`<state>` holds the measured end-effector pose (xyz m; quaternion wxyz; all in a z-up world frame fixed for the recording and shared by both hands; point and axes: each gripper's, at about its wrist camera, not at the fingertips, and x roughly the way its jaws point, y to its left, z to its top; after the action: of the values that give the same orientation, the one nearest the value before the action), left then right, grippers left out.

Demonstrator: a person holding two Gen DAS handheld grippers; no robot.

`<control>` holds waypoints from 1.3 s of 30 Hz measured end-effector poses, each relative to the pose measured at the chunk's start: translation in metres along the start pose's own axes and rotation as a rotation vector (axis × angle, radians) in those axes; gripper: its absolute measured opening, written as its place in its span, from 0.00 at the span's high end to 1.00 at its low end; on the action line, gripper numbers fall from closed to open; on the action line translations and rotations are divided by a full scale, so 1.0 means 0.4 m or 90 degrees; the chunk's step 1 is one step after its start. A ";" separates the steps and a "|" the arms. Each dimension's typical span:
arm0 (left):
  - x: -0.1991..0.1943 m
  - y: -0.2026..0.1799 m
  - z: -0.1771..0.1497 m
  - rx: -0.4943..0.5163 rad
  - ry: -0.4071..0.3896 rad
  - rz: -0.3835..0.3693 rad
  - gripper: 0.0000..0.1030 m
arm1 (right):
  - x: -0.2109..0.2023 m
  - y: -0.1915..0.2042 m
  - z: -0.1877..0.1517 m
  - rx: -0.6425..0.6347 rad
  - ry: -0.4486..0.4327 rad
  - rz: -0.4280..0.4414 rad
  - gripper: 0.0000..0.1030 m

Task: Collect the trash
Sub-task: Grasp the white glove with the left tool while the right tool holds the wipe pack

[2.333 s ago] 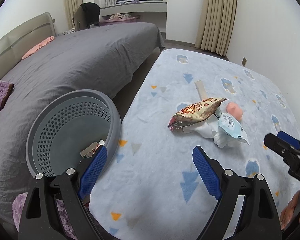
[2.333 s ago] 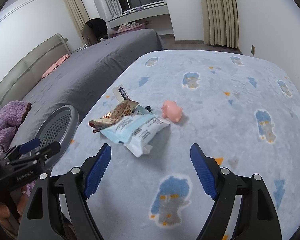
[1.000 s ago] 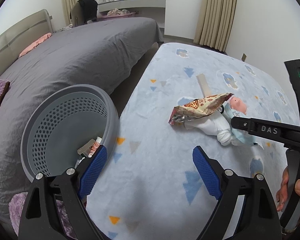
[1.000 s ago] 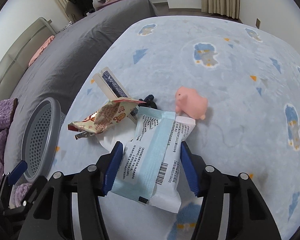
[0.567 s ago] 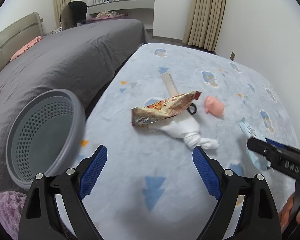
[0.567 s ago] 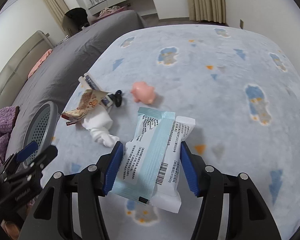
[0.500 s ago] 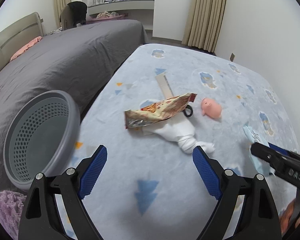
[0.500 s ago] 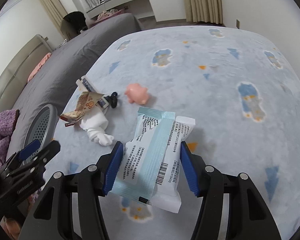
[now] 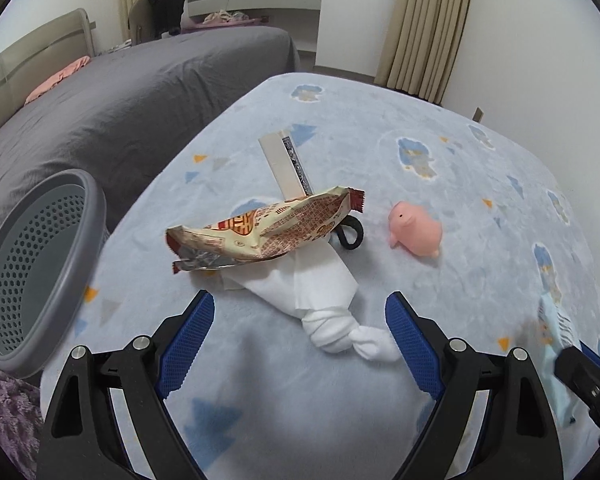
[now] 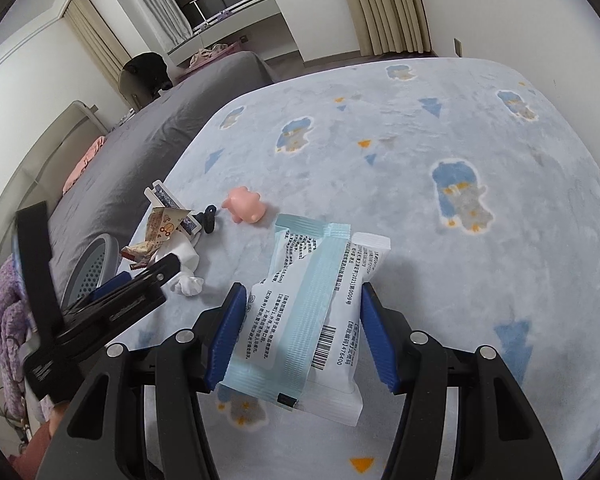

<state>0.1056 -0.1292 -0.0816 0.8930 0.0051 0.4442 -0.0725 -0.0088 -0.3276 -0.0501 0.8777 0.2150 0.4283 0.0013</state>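
My right gripper [image 10: 302,334] is shut on a white and light-blue mask packet [image 10: 308,316], held above the blanket; the packet also shows at the right edge of the left wrist view [image 9: 556,344]. My left gripper [image 9: 300,344] is open and empty, just in front of a twisted white tissue [image 9: 320,300]. A crumpled snack wrapper [image 9: 260,232] lies on top of the tissue. The grey perforated trash basket [image 9: 36,264] stands at the left on the grey bed. In the right wrist view the wrapper [image 10: 160,232], tissue [image 10: 186,268] and basket [image 10: 96,268] lie at the left.
A pink toy pig [image 9: 414,232], a black hair tie [image 9: 350,236] and a narrow white box [image 9: 284,164] lie by the trash on the light-blue patterned blanket [image 9: 380,140]. A purple fuzzy cloth [image 9: 4,412] is below the basket. Curtains and walls are behind.
My right gripper has lifted the mask packet away from the pile and drawn back. My left gripper has moved right, from beside the basket toward the tissue and wrapper.
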 end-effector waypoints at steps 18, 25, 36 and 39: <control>0.043 0.006 -0.020 0.010 0.044 -0.030 0.69 | -0.004 -0.016 -0.005 0.009 -0.001 0.018 0.46; -0.016 0.021 -0.063 0.054 0.064 -0.053 0.70 | 0.006 0.004 -0.015 0.005 0.003 0.030 0.46; -0.153 0.036 -0.090 0.110 -0.002 -0.065 0.70 | 0.008 0.051 -0.039 -0.024 0.000 0.026 0.46; -0.188 0.054 -0.098 0.117 -0.021 -0.065 0.70 | 0.005 0.063 -0.047 -0.031 -0.002 0.034 0.46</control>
<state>0.0329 -0.0954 -0.0469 0.8910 0.0628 0.4208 -0.1583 -0.0169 -0.2973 -0.0520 0.8829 0.2052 0.4209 0.0348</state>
